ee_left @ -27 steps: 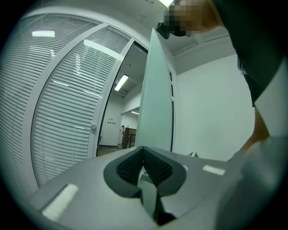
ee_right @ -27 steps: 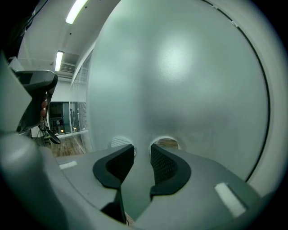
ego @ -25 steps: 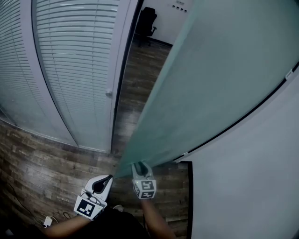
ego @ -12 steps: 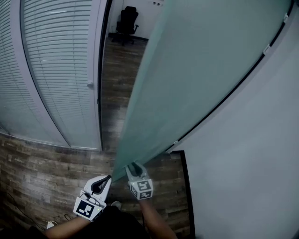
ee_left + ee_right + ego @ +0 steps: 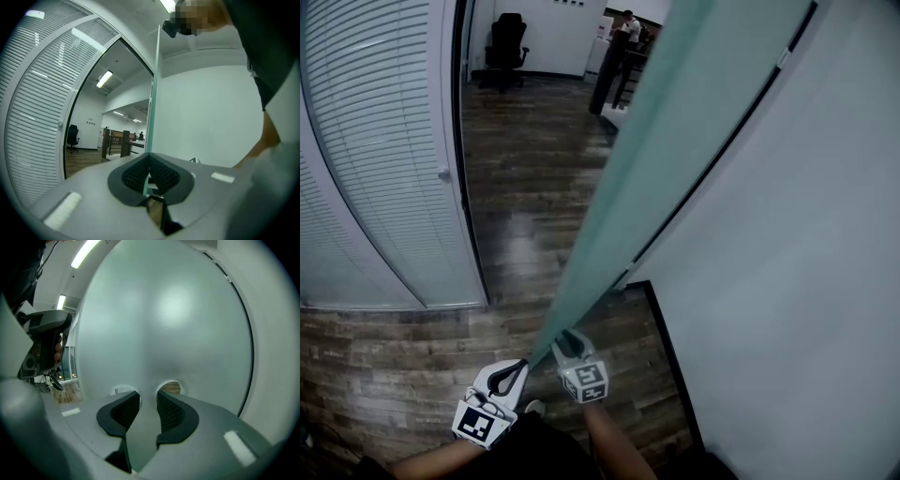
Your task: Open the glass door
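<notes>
The frosted green glass door point(image 5: 675, 141) stands swung open, edge-on in the head view, close to the white wall on the right. My right gripper point(image 5: 570, 343) is at the door's lower near edge. In the right gripper view the door point(image 5: 164, 324) fills the frame and the right gripper point(image 5: 148, 411) is shut on the door handle point(image 5: 143, 437), a grey-green bar that fills the gap between the pads. My left gripper point(image 5: 514, 372) hangs just left of the door with nothing in it. In the left gripper view the left gripper point(image 5: 149, 171) is shut and points along the door's edge point(image 5: 151, 117).
A partition with white blinds point(image 5: 366, 141) and its dark frame post point(image 5: 459, 187) stand on the left of the doorway. The white wall point(image 5: 787, 281) is close on the right. Beyond lie a wooden floor point(image 5: 534, 206), a black office chair point(image 5: 506, 47) and a person point(image 5: 628, 28) far back.
The door has swung further toward the right wall and the doorway gap has widened. Both grippers moved along with the door's edge. The room beyond has come into view.
</notes>
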{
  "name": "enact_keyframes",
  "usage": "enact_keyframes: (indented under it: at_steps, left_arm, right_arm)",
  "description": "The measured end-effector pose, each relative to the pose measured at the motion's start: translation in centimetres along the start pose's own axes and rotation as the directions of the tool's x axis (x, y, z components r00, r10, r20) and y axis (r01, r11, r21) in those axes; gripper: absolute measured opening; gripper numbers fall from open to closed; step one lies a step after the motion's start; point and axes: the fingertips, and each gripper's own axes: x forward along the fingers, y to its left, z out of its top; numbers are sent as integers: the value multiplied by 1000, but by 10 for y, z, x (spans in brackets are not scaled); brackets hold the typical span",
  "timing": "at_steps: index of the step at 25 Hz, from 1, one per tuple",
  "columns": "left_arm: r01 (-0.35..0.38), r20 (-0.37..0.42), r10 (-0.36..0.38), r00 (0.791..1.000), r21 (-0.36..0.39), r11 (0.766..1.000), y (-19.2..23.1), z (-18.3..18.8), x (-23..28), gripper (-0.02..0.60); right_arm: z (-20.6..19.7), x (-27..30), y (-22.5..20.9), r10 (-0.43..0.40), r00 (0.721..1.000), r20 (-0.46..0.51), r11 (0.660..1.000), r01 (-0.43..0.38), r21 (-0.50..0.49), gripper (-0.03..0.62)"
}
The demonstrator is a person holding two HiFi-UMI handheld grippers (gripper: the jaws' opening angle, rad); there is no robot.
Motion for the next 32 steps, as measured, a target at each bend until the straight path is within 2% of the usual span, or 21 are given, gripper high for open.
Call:
enact_keyframes:
  at_steps: [5, 9, 13, 15, 17, 22, 26, 28, 30, 32]
  left_arm:
    - [57, 6, -57, 998, -24, 998, -19, 4, -12, 2]
    - [83, -9, -83, 996, -51, 995, -31, 5, -18, 2]
    - [113, -19, -113, 993, -37, 993, -47, 7, -16, 2]
    - [120, -32, -121, 992, -20, 993, -52, 7, -9, 25]
    - [113, -47, -113, 992, -6, 994, -58, 5, -3, 75]
    - [93, -44, -92, 995, 25, 995, -70, 14, 23, 137]
    - [132, -14, -131, 991, 33, 991, -82, 24, 44, 130]
    - [180, 14, -180, 983, 3, 984, -90, 27, 49, 60]
    - [208, 24, -208, 978, 0, 978, -97, 28, 50, 67]
    - [211, 17, -212, 977, 30, 977, -104, 26, 50, 67]
  right_arm:
    - [-8, -21, -10, -55, 998, -23, 998, 55, 10, 118]
    - [-10, -30, -11, -57, 997, -49, 998, 57, 1, 118]
    - [-6, -44, -14, -69, 996, -49, 998, 69, -2, 118]
    - [-4, -47, -18, -78, 996, -50, 997, 78, 1, 118]
    - [-7, -50, -19, -73, 996, -51, 997, 73, 5, 118]
    - [-15, -61, -22, -41, 998, -46, 999, 41, 0, 118]
    - [-18, -69, -24, -32, 999, -19, 999, 32, 6, 121]
    - [-17, -71, -23, -6, 1000, -16, 1000, 6, 10, 123]
    - [-17, -79, -23, 30, 999, -31, 1000, -30, 4, 123]
    - [-19, -92, -23, 52, 998, -37, 999, -52, -4, 120]
